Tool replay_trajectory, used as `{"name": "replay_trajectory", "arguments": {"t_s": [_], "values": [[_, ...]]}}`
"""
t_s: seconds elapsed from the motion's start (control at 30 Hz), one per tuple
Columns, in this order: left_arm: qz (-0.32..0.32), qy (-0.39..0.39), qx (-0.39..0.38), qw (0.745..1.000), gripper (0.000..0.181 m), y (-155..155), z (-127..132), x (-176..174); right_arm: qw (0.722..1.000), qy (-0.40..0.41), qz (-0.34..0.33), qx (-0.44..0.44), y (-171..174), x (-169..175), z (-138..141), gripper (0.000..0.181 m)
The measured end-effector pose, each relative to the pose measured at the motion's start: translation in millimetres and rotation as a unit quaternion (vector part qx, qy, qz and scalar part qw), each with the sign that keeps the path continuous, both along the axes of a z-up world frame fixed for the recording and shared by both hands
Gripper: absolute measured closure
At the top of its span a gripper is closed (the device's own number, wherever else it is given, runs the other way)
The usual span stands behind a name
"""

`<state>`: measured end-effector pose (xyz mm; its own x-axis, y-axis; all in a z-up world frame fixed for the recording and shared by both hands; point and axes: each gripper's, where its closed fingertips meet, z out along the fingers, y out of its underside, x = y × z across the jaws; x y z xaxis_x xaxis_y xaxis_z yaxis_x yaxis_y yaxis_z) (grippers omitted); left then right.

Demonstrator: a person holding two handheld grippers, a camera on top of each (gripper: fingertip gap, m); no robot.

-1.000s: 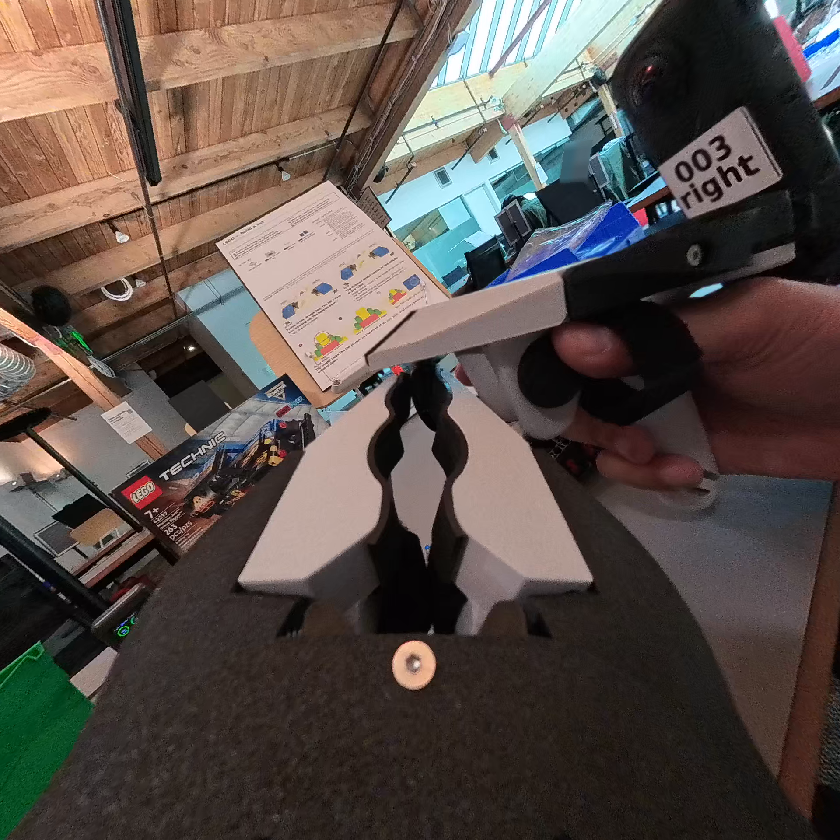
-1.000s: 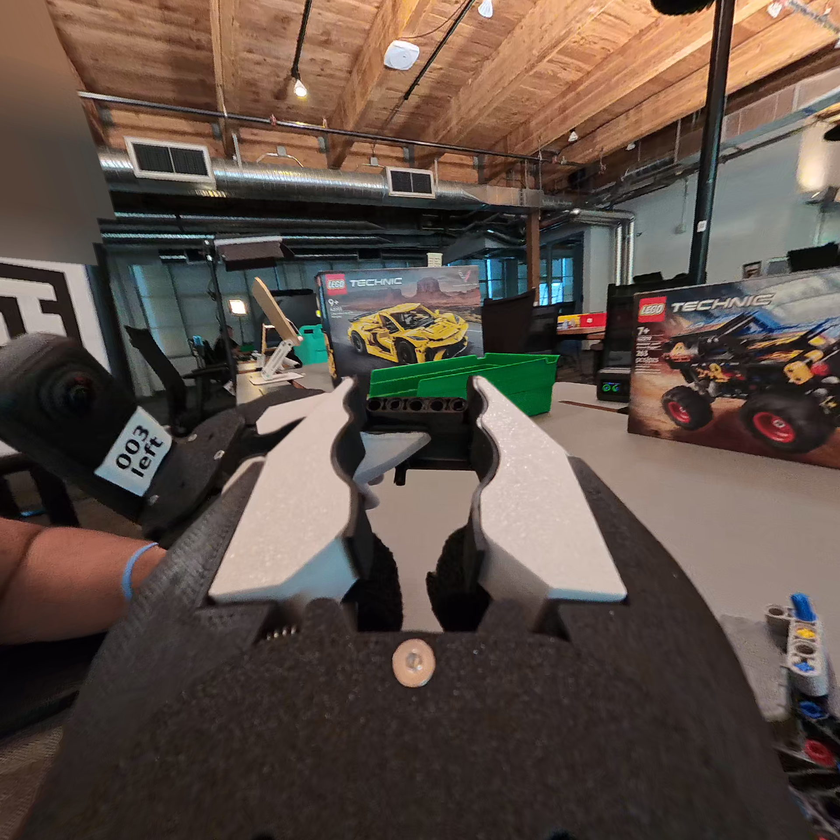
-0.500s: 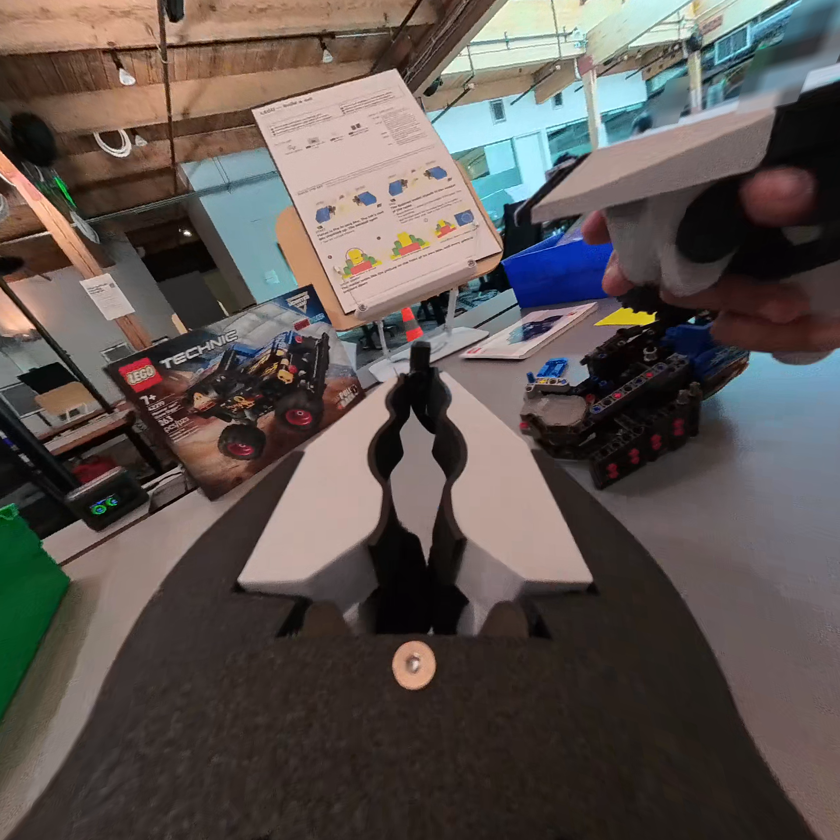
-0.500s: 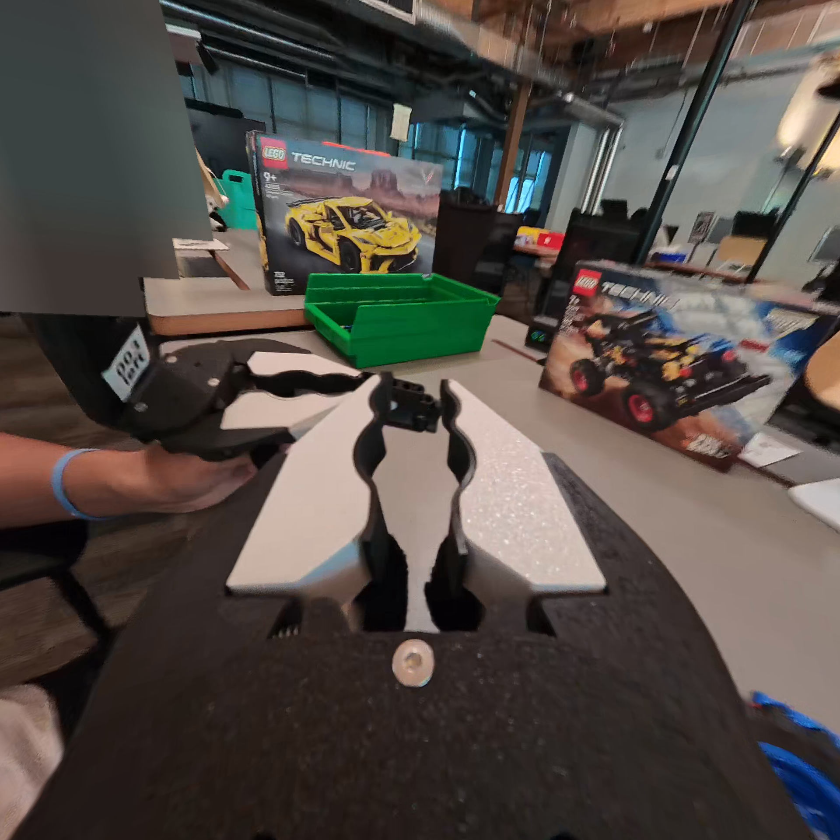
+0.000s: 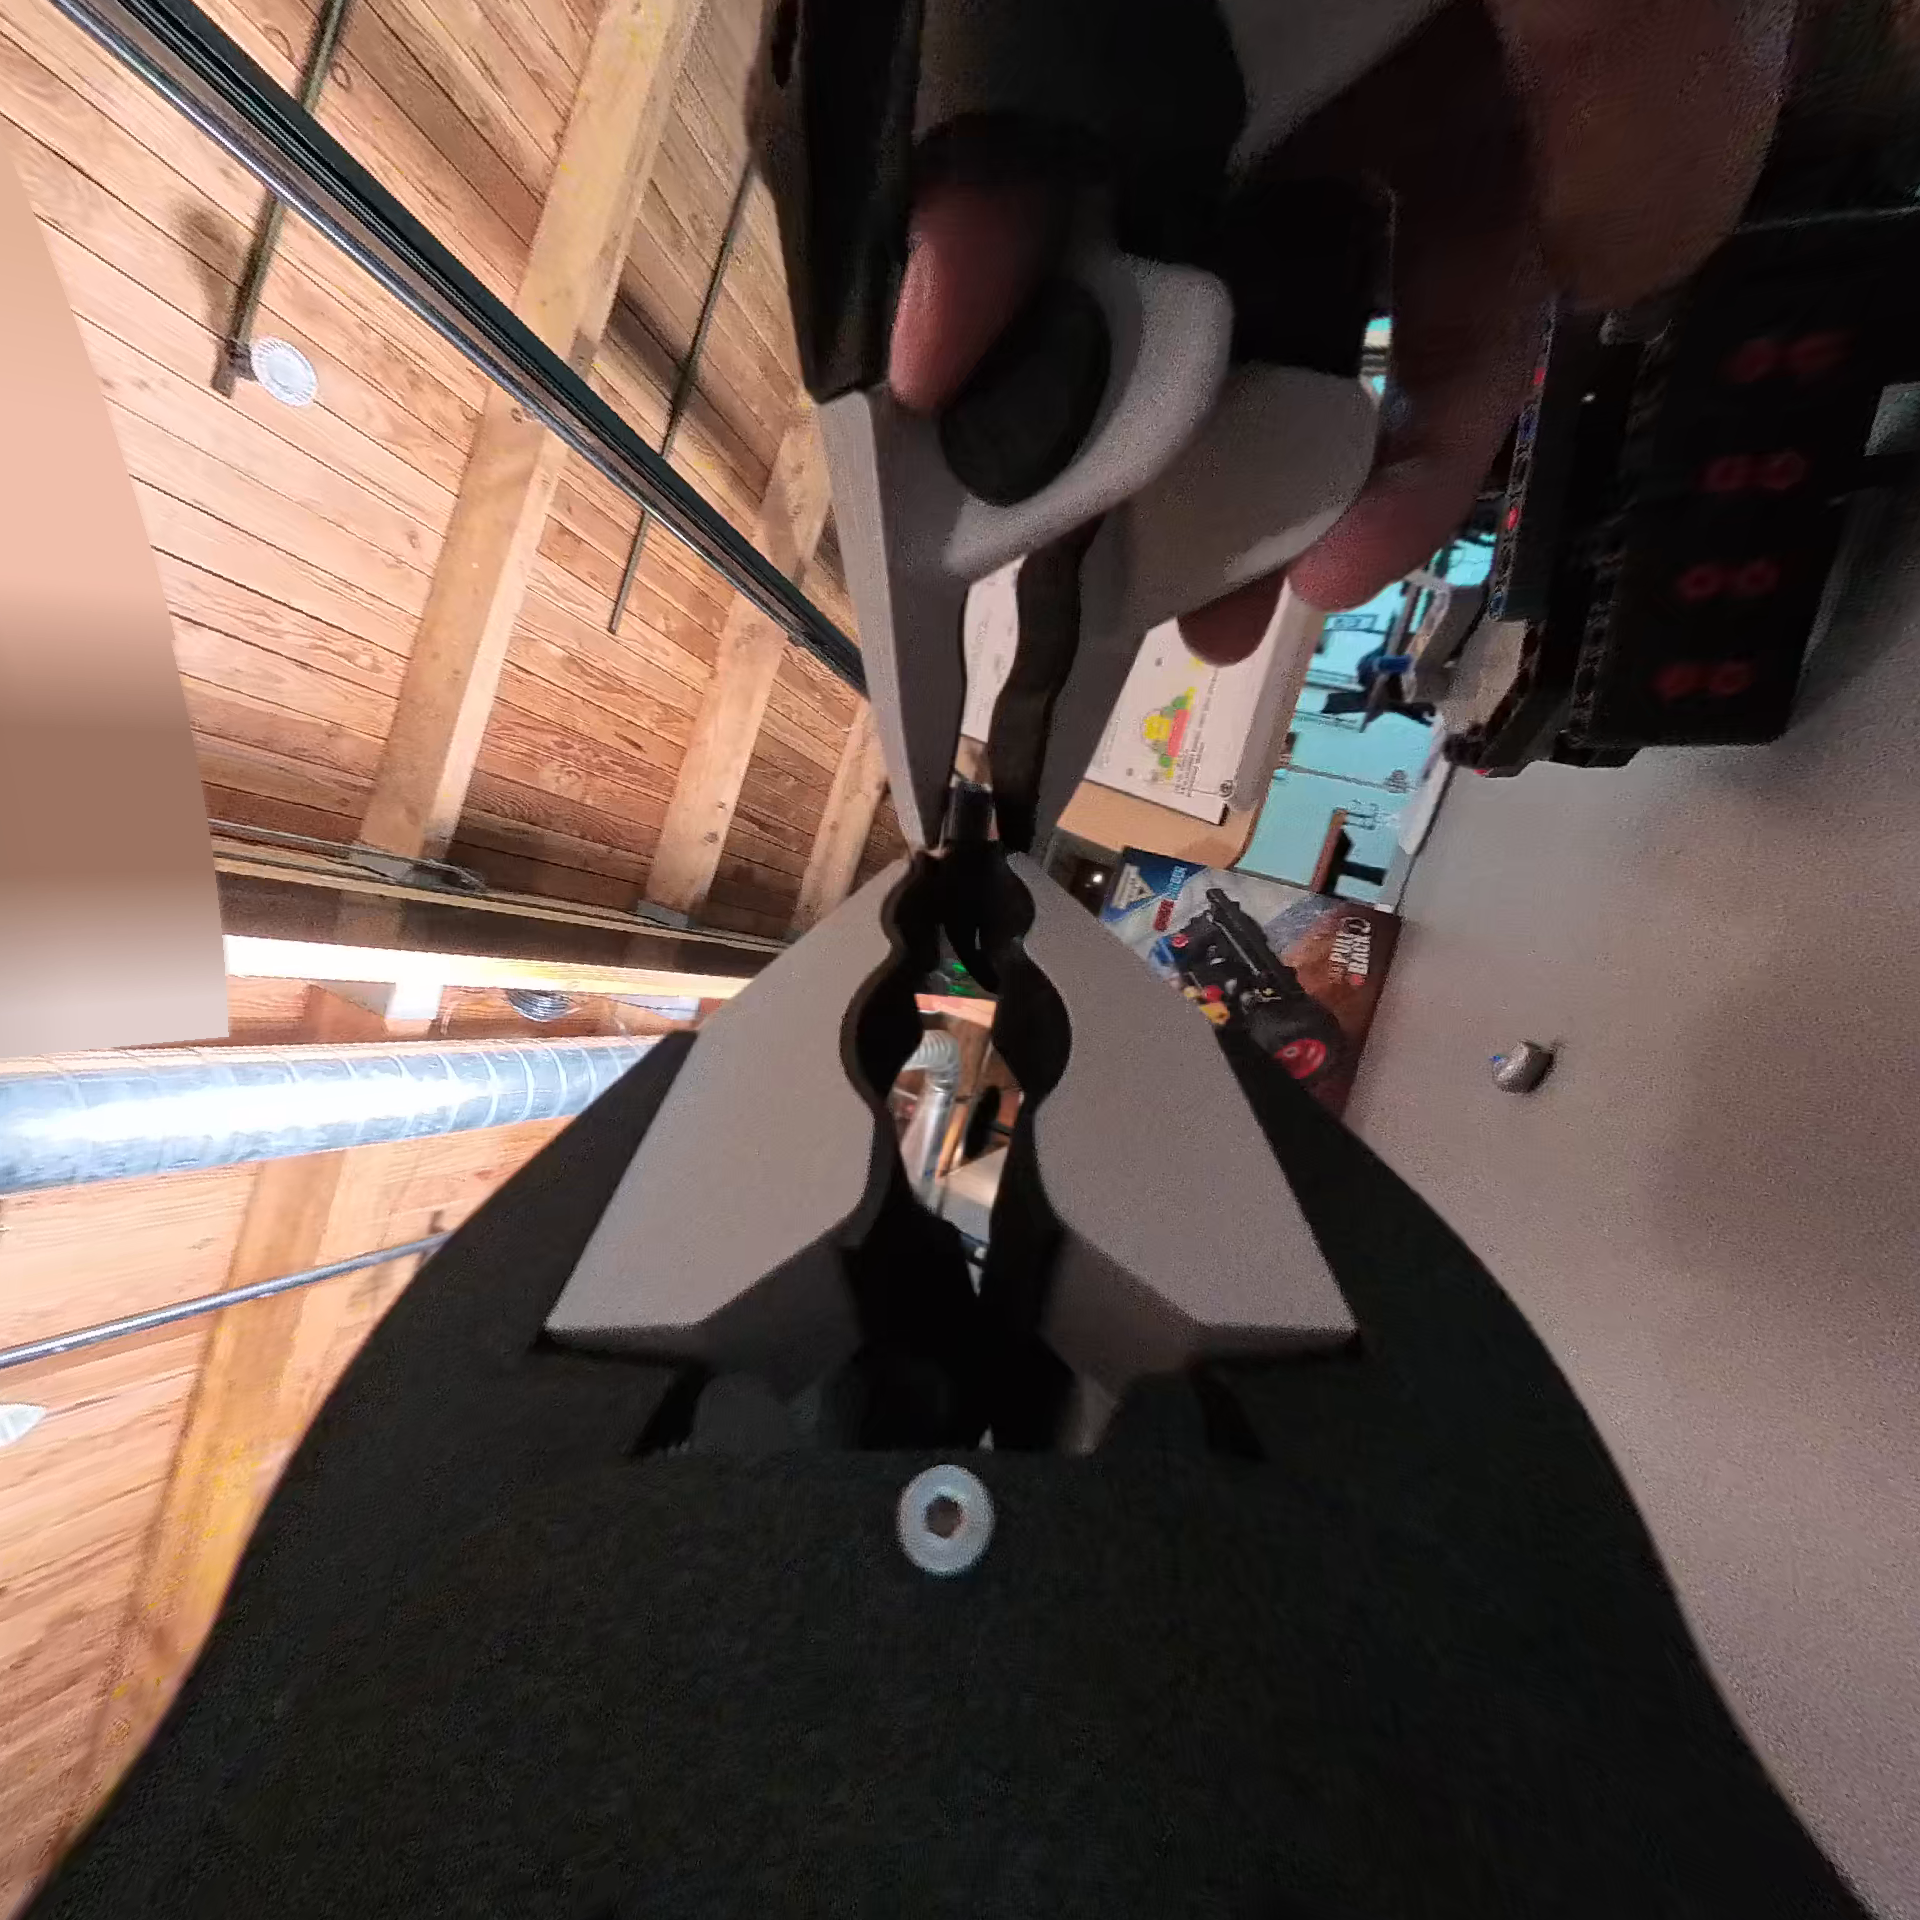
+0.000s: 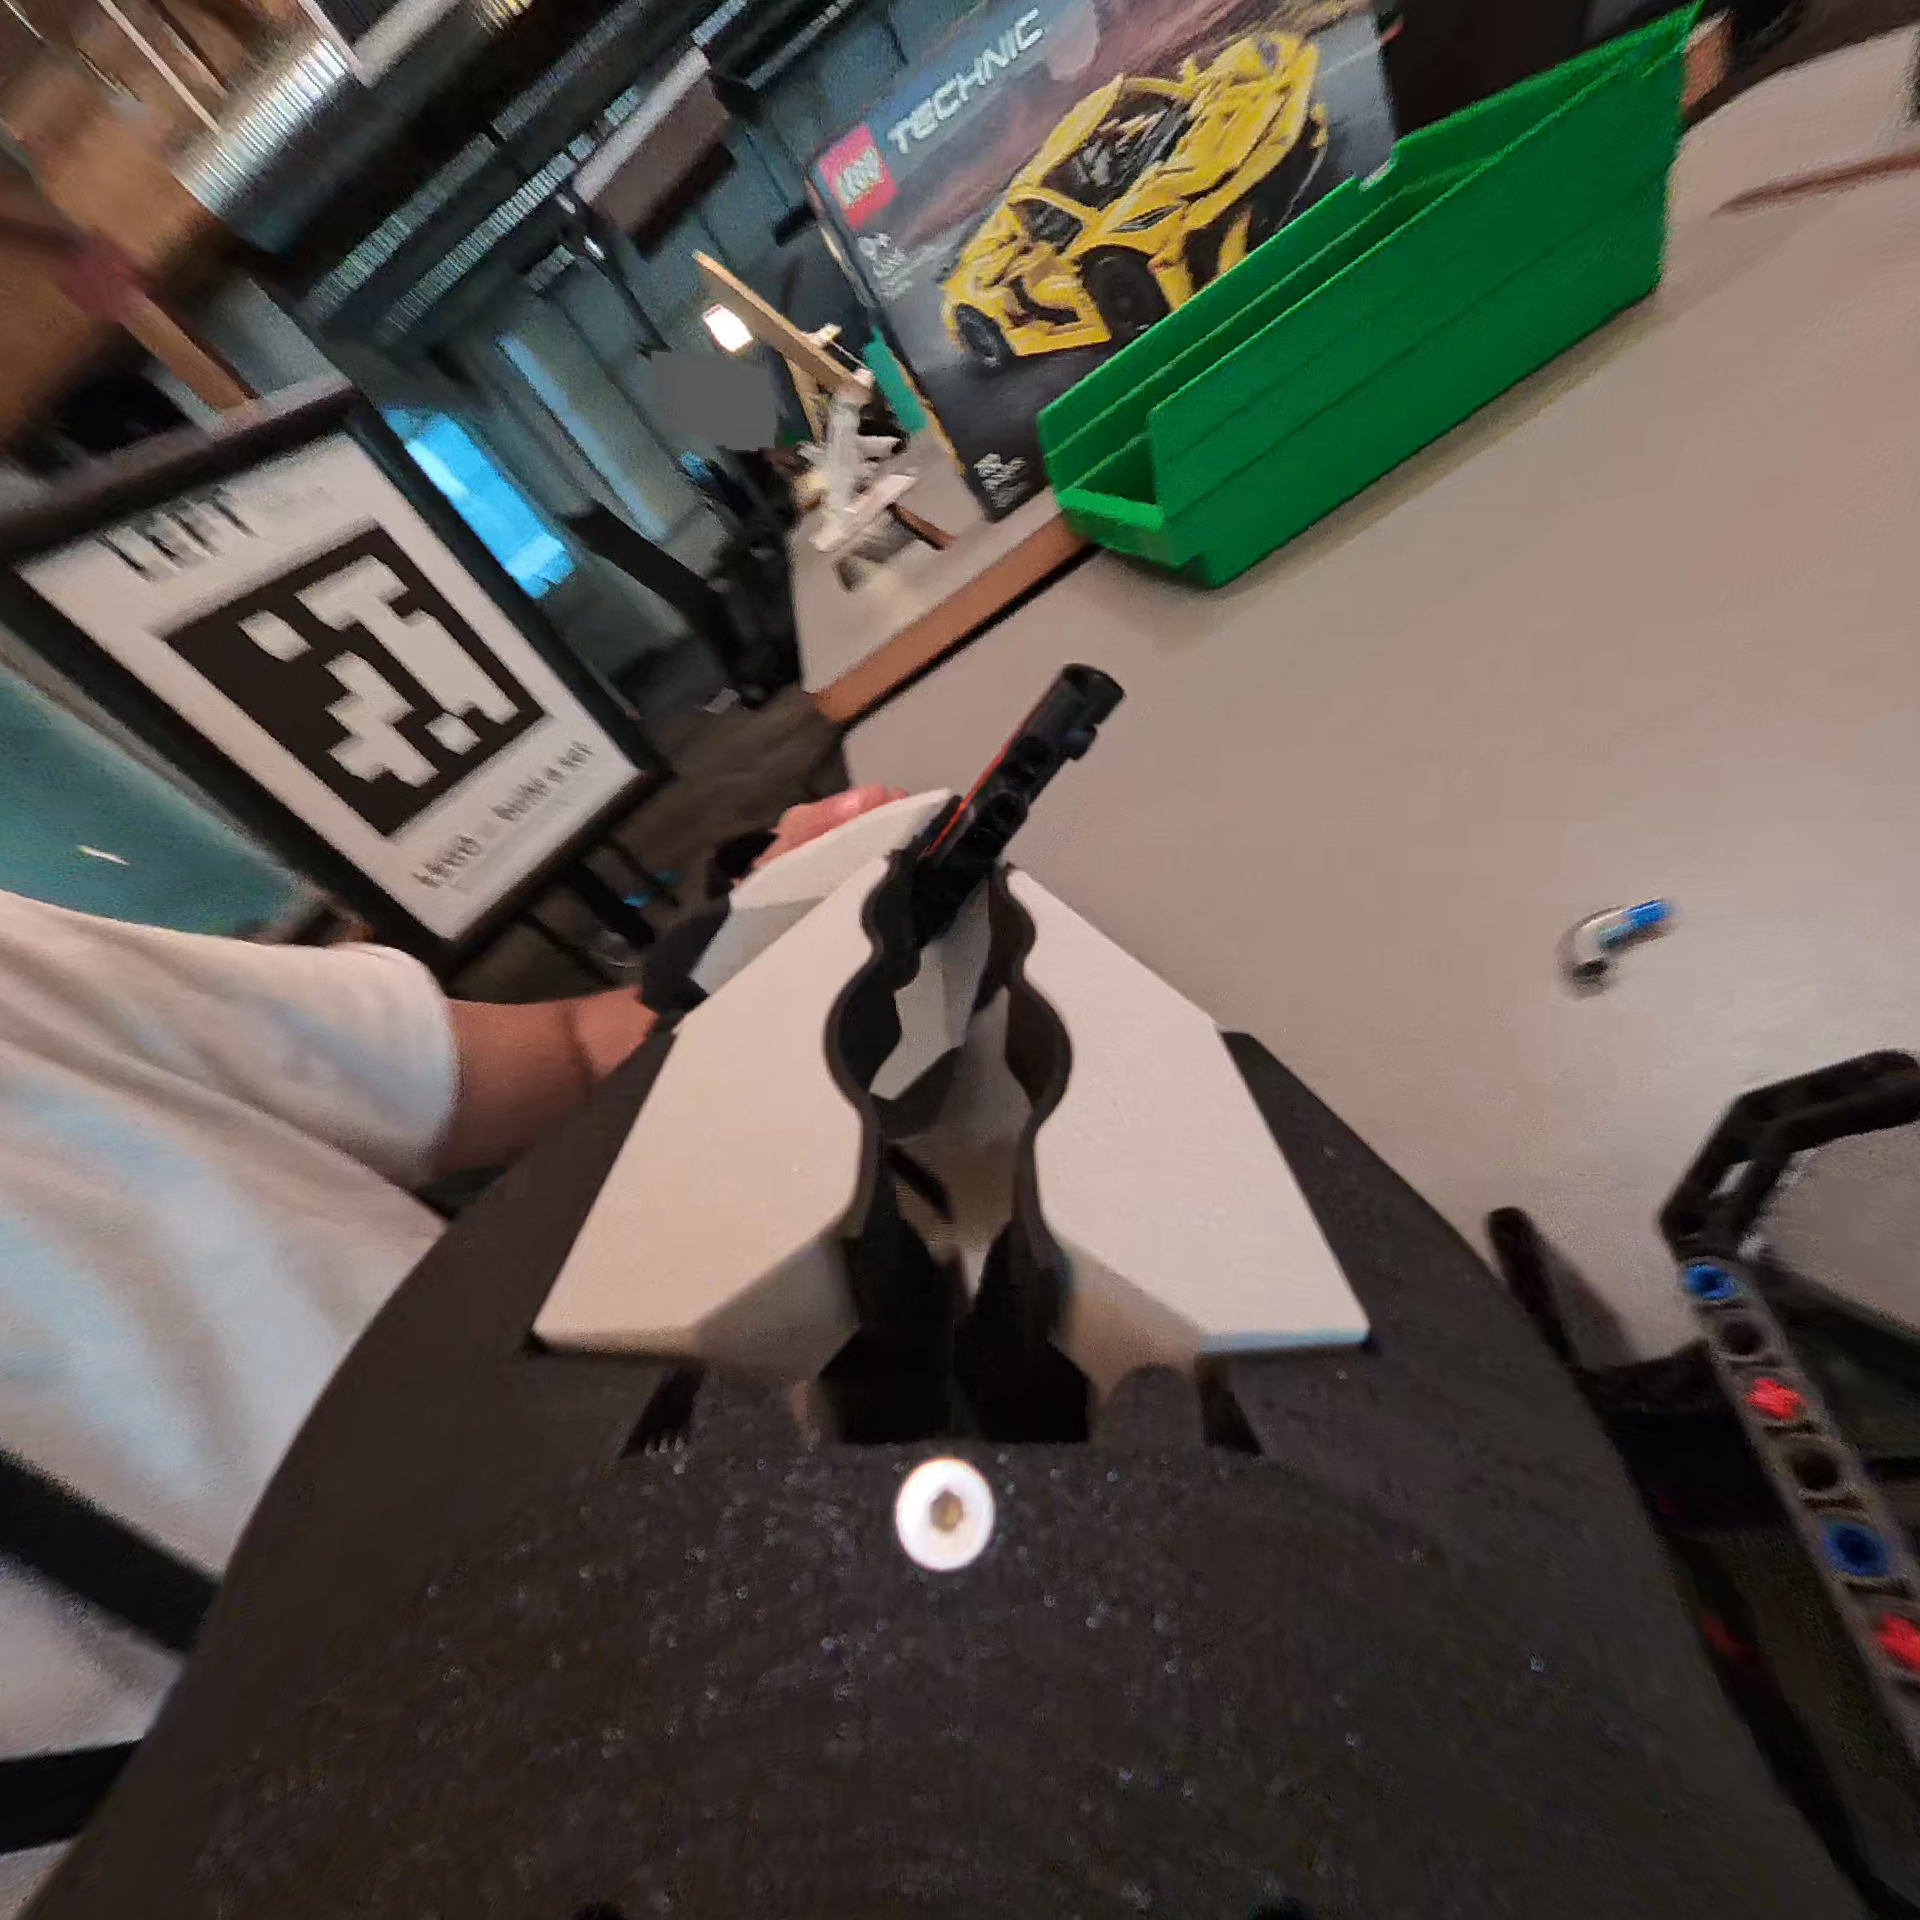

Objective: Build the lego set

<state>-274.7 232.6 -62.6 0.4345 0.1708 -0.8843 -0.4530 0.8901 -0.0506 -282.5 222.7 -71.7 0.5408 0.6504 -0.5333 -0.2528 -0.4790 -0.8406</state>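
Fingertips of the left gripper [image 5: 961, 883] pinch a small black pin [image 5: 968, 816], with the right gripper [image 5: 971, 805] meeting it tip to tip from above, beside a studded black assembly [image 5: 1704, 499]. Seen from the right wrist, the right gripper [image 6: 951, 883] is clamped narrowly on a perforated black beam [image 6: 1013, 774]; the rigid, light, smooth plastic seems best held at its end, a green bin [image 6: 1382, 343] well beyond.

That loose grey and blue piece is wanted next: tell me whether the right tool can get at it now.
Probably not yet: nothing blocks the grey and blue piece, but the right tool is shut on a black beam.
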Motion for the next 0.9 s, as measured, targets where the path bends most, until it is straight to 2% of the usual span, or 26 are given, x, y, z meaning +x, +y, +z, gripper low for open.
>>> {"name": "replay_trajectory", "arguments": {"t_s": [0.13,0.2,0.33,0.53,0.8,0.9], "values": [[-0.004,-0.003,0.036,0.999,0.174,-6.1,2.5,-1.9,0.993,0.084,0.057,-0.059,-9.1,-1.8,2.3,0.174],[-0.004,0.008,0.047,0.999,0.174,-5.5,0.3,-2.6,0.991,0.104,0.058,-0.064,-8.1,-1.8,-1.0,0.174],[-0.026,0.015,0.012,0.999,0.174,-4.0,-2.0,-5.0,0.984,0.142,0.071,-0.080,-9.4,-4.1,-2.4,0.174],[-0.038,0.009,-0.011,0.999,0.174,-3.0,-0.6,-7.9,0.986,0.132,0.067,-0.078,-10.9,-6.0,-1.0,0.174],[-0.031,0.023,-0.002,0.999,0.175,1.3,-4.9,-9.7,0.983,0.143,0.071,-0.095,-8.9,-8.8,-4.0,0.174],[-0.029,0.021,0.019,0.999,0.176,-1.6,-4.3,-9.3,0.979,0.129,0.096,-0.122,-15.2,-16.2,-7.1,0.172]]}}
